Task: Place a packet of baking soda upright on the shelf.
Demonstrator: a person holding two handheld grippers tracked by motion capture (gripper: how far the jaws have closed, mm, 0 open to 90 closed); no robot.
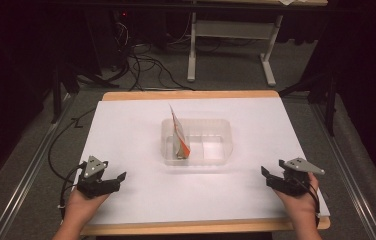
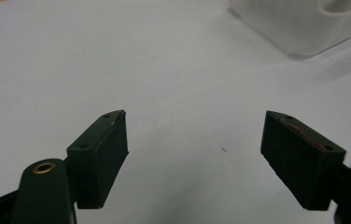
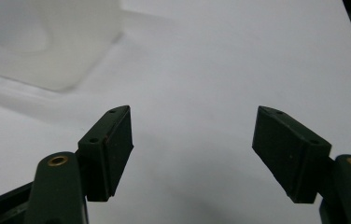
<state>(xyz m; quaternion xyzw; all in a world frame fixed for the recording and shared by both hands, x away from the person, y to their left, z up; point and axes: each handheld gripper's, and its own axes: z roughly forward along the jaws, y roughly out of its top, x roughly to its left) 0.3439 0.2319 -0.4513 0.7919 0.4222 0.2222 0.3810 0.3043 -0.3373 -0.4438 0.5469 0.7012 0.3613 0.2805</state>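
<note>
The print on the packet [image 1: 180, 137] standing in the clear tub [image 1: 223, 131] is too small to read. In both gripper views the tub is blurred and cut off by the top edge.

A wooden table [image 1: 191, 95] carries a white sheet [image 1: 141, 195], with a clear plastic tub [image 1: 226, 131] at its middle.

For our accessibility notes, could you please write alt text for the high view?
A clear plastic tub sits mid-table on a white sheet, with an orange-and-white packet standing tilted inside it. Near the front edge, the left hand-held gripper and right hand-held gripper rest open and apart from the tub.
</note>
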